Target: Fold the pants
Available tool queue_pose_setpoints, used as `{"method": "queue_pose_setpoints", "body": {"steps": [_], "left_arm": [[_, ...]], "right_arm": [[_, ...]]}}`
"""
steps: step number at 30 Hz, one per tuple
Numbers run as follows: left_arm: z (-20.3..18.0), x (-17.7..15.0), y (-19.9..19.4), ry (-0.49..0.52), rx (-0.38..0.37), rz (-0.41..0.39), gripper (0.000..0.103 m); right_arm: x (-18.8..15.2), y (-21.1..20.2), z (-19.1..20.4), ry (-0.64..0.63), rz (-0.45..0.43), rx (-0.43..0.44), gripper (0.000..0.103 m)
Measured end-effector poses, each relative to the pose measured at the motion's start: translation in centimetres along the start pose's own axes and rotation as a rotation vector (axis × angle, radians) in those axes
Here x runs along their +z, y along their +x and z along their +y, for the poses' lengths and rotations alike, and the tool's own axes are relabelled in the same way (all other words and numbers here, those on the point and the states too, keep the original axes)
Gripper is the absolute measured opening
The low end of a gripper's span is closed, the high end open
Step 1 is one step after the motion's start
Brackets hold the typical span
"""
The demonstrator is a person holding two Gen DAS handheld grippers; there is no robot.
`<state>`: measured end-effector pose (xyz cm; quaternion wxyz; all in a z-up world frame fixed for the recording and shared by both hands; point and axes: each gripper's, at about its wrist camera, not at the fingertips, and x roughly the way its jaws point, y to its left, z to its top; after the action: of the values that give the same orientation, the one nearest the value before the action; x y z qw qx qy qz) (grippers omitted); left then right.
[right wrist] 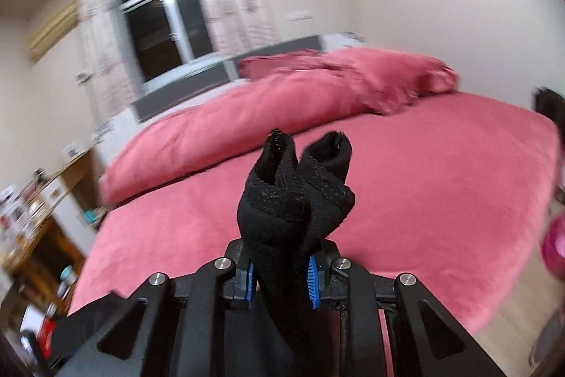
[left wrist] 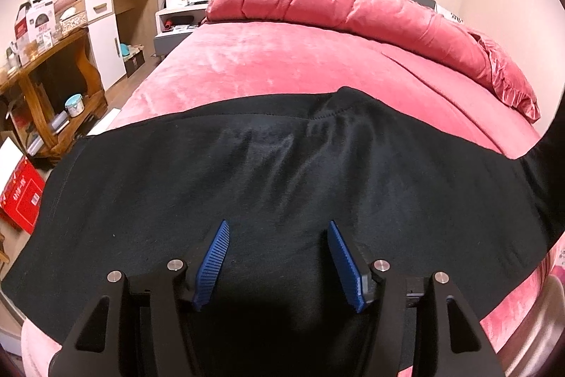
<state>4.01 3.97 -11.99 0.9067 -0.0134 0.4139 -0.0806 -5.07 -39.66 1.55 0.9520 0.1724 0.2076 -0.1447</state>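
The black pants (left wrist: 268, 175) lie spread across the near end of the pink bed (left wrist: 268, 59) in the left wrist view. My left gripper (left wrist: 279, 228) is open just above the pants, its blue pads (left wrist: 213, 262) wide apart with nothing between them. In the right wrist view my right gripper (right wrist: 280, 281) is shut on a bunched end of the black pants (right wrist: 293, 189), which sticks up between the blue pads (right wrist: 312, 281) above the bed (right wrist: 423, 200). That view is blurred by motion.
A rolled pink duvet (left wrist: 339, 2) lies across the head of the bed. A wooden shelf unit (left wrist: 46, 83) with boxes and jars, a white cabinet (left wrist: 106, 37) and a red box (left wrist: 21, 196) stand at the left. A window (right wrist: 159, 20) is behind the bed.
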Motion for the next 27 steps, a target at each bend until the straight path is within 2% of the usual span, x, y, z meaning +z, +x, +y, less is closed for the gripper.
{"method": "queue_pose_setpoints", "body": {"steps": [5, 10, 17, 20, 23, 24, 25, 27], "left_arm": [[0.7, -0.1, -0.2, -0.024, -0.013, -0.011, 0.059], [1.0, -0.1, -0.2, -0.047, -0.030, -0.014, 0.059], [1.0, -0.1, -0.6, -0.085, -0.116, -0.016, 0.059], [0.8, -0.2, -0.7, -0.080, -0.117, -0.016, 0.059], [0.5, -0.3, -0.8, -0.076, -0.146, -0.007, 0.059], [0.4, -0.2, -0.8, -0.076, -0.158, -0.003, 0.059], [0.2, -0.1, -1.0, -0.084, -0.182, 0.005, 0.059], [-0.3, 0.3, -1.3, -0.107, -0.243, 0.016, 0.059]], "right_arm": [[-2.7, 1.2, 7.6, -0.171, 0.032, 0.117, 0.023], [-7.6, 3.5, 12.5, -0.253, 0.154, 0.219, 0.023], [-13.6, 7.9, 16.4, -0.400, 0.297, 0.245, 0.026], [-16.2, 9.8, 16.9, -0.454, 0.366, 0.226, 0.029], [-18.7, 11.3, 17.2, -0.513, 0.466, 0.239, 0.051], [-19.2, 10.9, 17.2, -0.515, 0.481, 0.263, 0.062], [-19.1, 10.5, 17.2, -0.507, 0.485, 0.297, 0.066], [-18.1, 9.2, 16.4, -0.464, 0.465, 0.375, 0.066]]}}
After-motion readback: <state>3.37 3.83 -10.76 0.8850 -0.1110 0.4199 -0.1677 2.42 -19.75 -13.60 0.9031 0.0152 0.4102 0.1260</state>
